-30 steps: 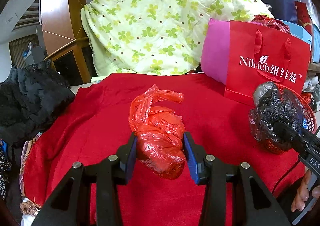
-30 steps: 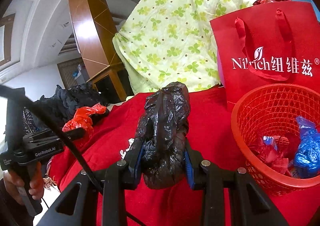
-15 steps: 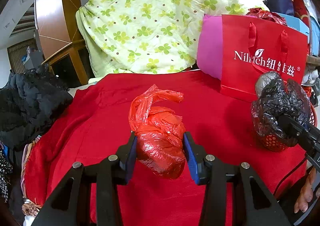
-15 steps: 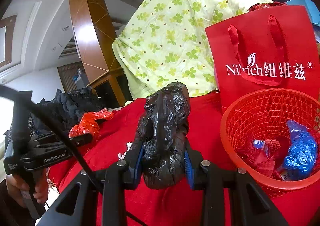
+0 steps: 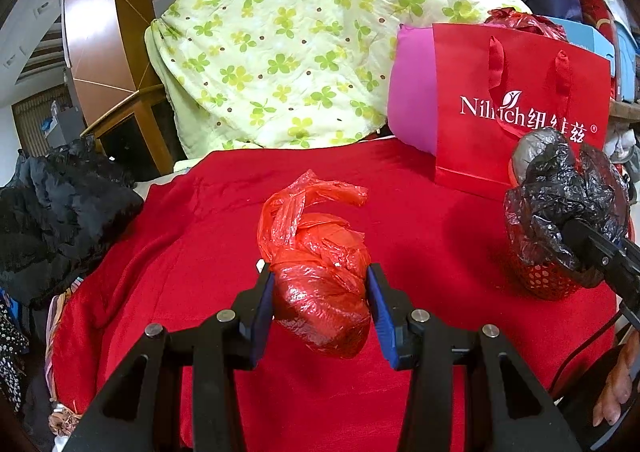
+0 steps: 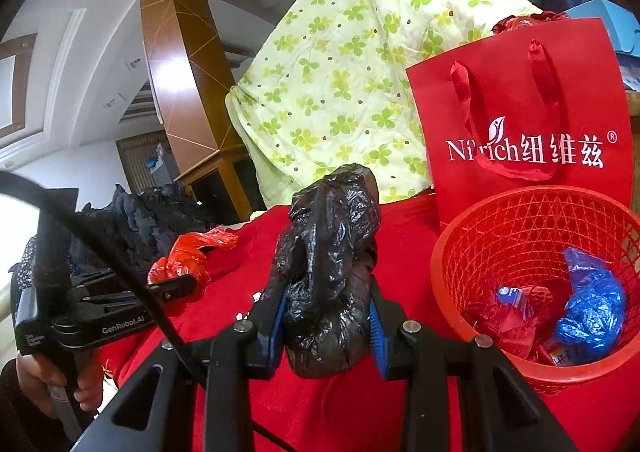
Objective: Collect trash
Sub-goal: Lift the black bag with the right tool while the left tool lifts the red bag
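Crinkled red plastic fills the gap in my left gripper (image 5: 321, 304): its blue-padded fingers (image 5: 262, 312) pinch a knotted red plastic bag (image 5: 320, 276) from both sides, holding it clear above the red cloth (image 5: 420, 220) that covers the worktop. My right gripper (image 6: 327, 326) does the same with a crumpled black plastic bag (image 6: 330, 264), its fingers (image 6: 376, 328) pressed into the bag's lower half while the top of the bag stands up between them. Just to the right of the black bag stands the red mesh basket (image 6: 520, 220), resting on the cloth, with a blue plastic bag (image 6: 592, 308) and some red wrappers (image 6: 508, 316) lying in its bottom; the black bag is beside the basket's rim, not over its opening as far as I can tell. Left of the basket, across the cloth, my left hand (image 6: 60, 380) grips the handle of its tool. Directly behind the basket a red paper gift bag (image 6: 520, 104) with ribbon handles stands upright, touching or nearly touching the basket. Beyond that bag rises a pale green quilt (image 6: 352, 72) printed with clover leaves, and left of the basket, past the edge of the cloth, lies a heap of black fabric (image 5: 60, 204).
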### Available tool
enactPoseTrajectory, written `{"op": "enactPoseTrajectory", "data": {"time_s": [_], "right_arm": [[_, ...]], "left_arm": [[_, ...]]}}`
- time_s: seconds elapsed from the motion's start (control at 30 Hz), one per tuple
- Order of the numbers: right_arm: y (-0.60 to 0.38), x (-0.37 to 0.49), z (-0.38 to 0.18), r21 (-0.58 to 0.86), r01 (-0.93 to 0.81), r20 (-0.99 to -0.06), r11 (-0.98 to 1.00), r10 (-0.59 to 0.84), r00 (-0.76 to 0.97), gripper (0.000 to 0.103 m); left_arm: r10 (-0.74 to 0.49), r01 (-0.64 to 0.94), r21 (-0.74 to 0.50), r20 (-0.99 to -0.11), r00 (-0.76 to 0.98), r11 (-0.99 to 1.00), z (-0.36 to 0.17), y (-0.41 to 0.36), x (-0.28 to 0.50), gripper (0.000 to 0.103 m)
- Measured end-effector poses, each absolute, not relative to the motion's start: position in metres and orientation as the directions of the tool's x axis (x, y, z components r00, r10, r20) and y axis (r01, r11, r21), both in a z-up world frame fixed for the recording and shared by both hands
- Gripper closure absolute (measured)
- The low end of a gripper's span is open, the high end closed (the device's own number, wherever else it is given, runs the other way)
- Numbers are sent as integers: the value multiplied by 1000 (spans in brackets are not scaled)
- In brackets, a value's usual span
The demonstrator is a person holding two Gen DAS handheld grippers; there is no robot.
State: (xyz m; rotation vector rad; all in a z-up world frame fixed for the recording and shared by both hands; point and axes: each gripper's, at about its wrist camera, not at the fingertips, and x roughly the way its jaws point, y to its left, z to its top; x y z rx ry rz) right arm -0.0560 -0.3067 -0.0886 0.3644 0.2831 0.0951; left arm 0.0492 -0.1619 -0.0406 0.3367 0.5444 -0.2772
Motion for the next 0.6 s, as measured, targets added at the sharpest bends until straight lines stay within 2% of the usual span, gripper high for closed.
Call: {"op": "enactPoseTrajectory", "data": {"time_s": [0.6], "right_arm": [[-312,-65,-87,376,-39,-230,926,134,964,66]], "left_arm": [[-186,372,255,-543,819,893,-39,-171,46,57]]}}
